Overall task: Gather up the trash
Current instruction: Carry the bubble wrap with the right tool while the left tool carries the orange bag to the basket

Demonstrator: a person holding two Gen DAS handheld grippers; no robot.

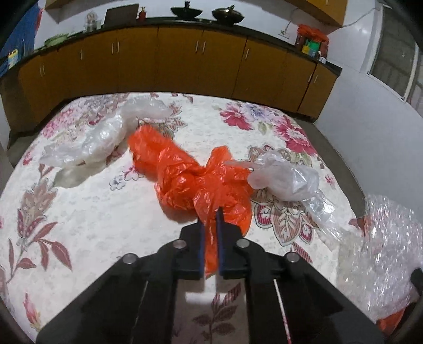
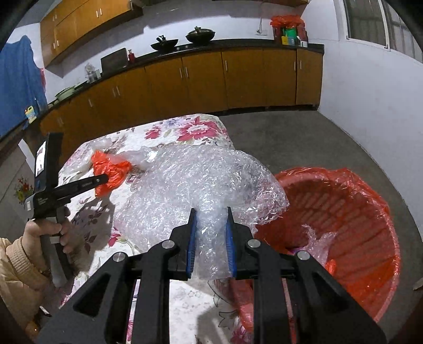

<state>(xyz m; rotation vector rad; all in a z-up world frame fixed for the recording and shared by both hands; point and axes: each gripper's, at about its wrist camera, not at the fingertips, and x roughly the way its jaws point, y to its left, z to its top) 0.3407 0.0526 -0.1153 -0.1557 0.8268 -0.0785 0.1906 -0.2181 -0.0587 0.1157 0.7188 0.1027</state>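
The room is sitting under even, slightly cool indoor light that seems to be falling from overhead, and nothing is looking harshly lit. A window [image 2: 370, 21] at the upper right is glowing pale. Soft shadows are pooling beneath the orange bag [image 1: 190, 180] on the flowered cloth [image 1: 92, 211] and under the near tools at the bottom of both views. The bubble wrap [image 2: 201, 185] is throwing off small white glints. Both lenses are bending the cabinets [image 1: 185, 60] into curves, and the corners are going black. The far counter is looking soft and a little smeared.
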